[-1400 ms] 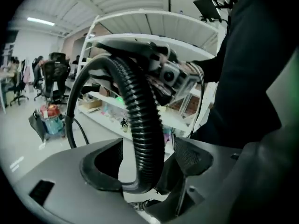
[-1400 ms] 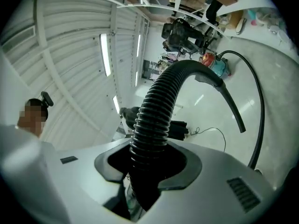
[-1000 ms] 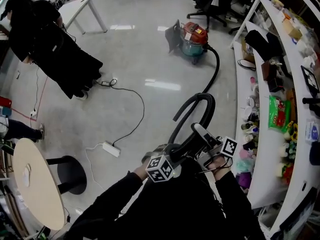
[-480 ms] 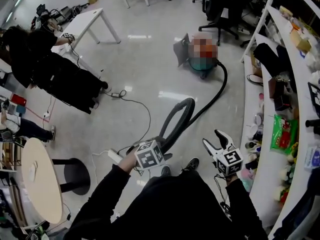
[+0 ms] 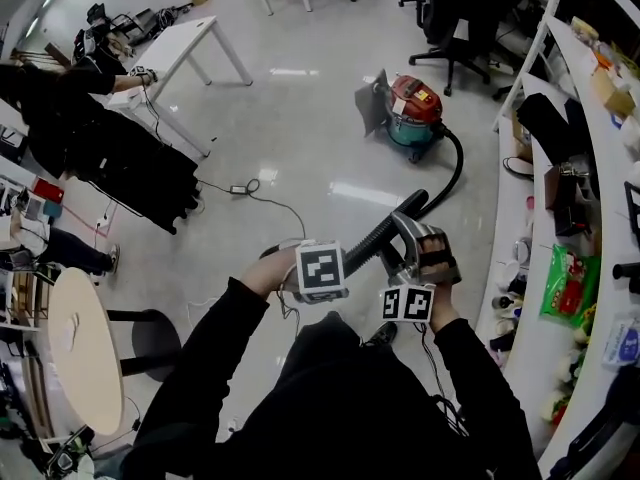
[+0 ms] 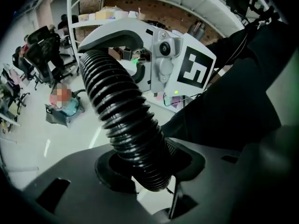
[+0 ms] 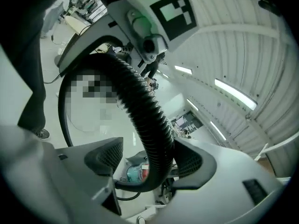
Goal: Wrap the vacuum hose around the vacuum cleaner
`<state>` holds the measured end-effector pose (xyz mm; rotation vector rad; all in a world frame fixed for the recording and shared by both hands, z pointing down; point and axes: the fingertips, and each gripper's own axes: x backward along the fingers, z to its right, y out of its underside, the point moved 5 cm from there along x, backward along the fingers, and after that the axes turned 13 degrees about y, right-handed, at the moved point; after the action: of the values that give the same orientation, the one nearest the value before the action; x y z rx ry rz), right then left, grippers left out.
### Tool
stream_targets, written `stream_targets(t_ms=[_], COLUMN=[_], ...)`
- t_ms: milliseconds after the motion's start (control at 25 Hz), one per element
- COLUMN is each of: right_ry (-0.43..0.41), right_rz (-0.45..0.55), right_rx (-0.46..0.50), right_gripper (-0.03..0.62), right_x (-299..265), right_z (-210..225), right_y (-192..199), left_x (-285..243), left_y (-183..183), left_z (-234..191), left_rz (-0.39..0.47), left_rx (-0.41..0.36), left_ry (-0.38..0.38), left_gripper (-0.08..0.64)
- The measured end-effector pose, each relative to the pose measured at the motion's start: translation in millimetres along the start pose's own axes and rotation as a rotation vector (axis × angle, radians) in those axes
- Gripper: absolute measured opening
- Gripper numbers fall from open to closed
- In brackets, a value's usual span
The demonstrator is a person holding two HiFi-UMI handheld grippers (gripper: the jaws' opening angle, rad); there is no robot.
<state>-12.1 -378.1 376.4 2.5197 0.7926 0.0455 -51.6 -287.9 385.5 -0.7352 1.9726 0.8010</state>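
Head view: person stands on a glossy grey floor, both grippers held close together in front of the chest, black ribbed vacuum hose [image 5: 378, 238] running between them. Left gripper [image 6: 148, 169] is clamped on the hose, jaws part closed with both pads pressing the ribbed wall; the hose rises out of them up and to the left. Right gripper [image 7: 148, 164] sits just beside the left one, further along the hose toward the vacuum. Its jaws have just been opening and stand wide. The hose passes between them, lying against one pad with a clear gap to the other, so no grip there. Beyond the right gripper the hose goes up and right, then arcs back to the vacuum cleaner [image 5: 413, 113]. The vacuum, red top on a teal drum, stands on the floor well apart from the person, near the curved white shelving [image 5: 575, 198] on the right side. No hose is wrapped round the drum. A white table [image 5: 195, 40] stands at upper left, with a person in black [image 5: 105, 153] bent over near it. A round table [image 5: 72, 353] is at lower left, and a thin cable [image 5: 262, 200] trails across the floor between.
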Motion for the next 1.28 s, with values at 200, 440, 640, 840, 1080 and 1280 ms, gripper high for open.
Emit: stream_targets(t_ms=[200, 440, 640, 840, 1080, 1280], right_ry=[-0.017, 0.019, 0.055, 0.176, 0.257, 0.305], right_rz=[-0.059, -0.223, -0.435, -0.578, -0.639, -0.664], right_rx=[0.024, -0.081, -0.258, -0.44, -0.517, -0.613], right_gripper=[0.283, 0.15, 0.15, 0.15, 0.152, 0.152], right_x=[-30.3, -76.0, -123.4, -150.8, -176.3, -189.3], right_z=[4.1, 22.2, 42.7, 71.0, 92.6, 105.0], right_y=[12.7, 36.9, 59.3, 83.2, 86.6, 97.1], left_x=[-5.8, 27.3, 79.3, 41.7, -12.9, -10.1], left_y=[-6.5, -13.0, 42.5, 149.5, 183.6, 173.7], left_z=[-4.8, -62.9, -117.8, -169.8, -262.5, -332.6], left_rz=[-0.064, 0.086, 0.451, 0.625, 0.71, 0.673], left_rx=[-0.077, -0.168, -0.096, 0.111, 0.344, 0.405], left_ry=[0.128, 0.062, -0.224, -0.506, -0.51, -0.668], left_gripper=[0.187, 0.191, 0.277, 0.294, 0.333, 0.344])
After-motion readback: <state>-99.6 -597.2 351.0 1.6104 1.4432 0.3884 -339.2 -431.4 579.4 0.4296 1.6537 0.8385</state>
